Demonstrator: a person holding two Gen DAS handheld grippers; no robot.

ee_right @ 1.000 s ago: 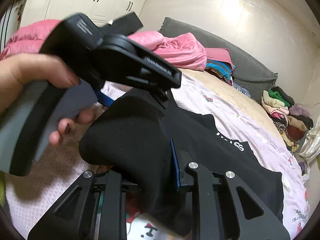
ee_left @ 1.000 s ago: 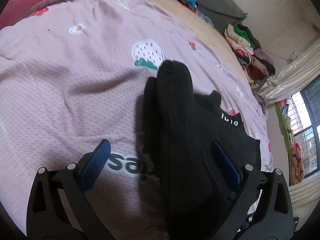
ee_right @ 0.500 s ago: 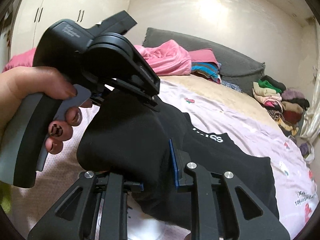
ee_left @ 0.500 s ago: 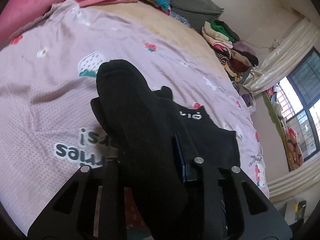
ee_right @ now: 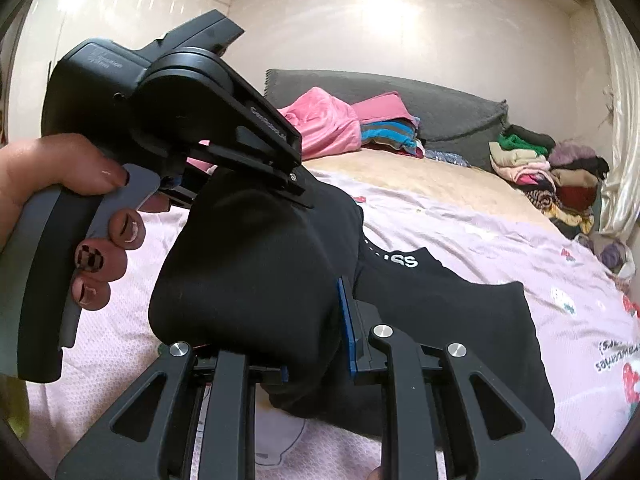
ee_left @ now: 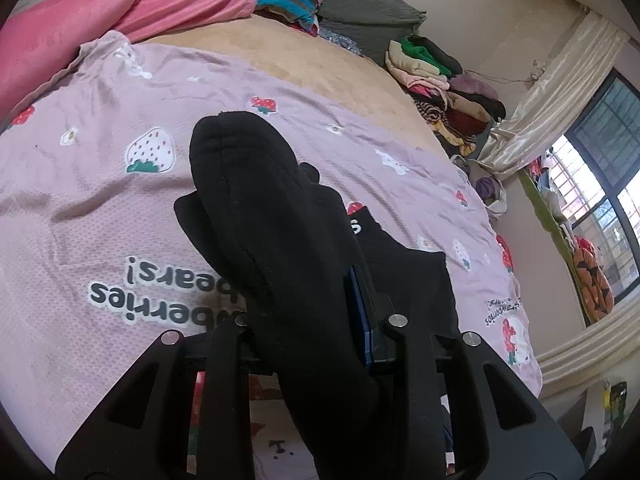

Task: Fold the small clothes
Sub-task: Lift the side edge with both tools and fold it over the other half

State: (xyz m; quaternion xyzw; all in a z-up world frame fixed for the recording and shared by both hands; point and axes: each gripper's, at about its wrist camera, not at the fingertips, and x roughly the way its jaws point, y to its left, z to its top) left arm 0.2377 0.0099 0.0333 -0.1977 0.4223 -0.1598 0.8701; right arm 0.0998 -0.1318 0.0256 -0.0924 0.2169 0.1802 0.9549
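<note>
Between my left tongs (ee_left: pixel 316 320) sits a bunched fold of the black garment (ee_left: pixel 256 216), the blue pad (ee_left: pixel 357 316) pressed tight against it; the jaws are narrow, clamped on cloth. My right tongs (ee_right: pixel 312 344) pinch another bunch of the same garment (ee_right: pixel 248 264), also narrow and gripping. Both bunches are lifted off the bed, while the rest of the garment trails down onto the lilac strawberry sheet (ee_left: pixel 100 184), white lettering (ee_right: pixel 394 259) showing on it. Just left in the right view I see a hand (ee_right: pixel 80 216) on the grey handle of the left tongs, which bite the cloth from above. Further back lie a pink blanket (ee_left: pixel 132 8), a grey cushion (ee_right: pixel 452 108) and a clothes pile (ee_right: pixel 548 168) by the curtain (ee_left: pixel 552 92).
</note>
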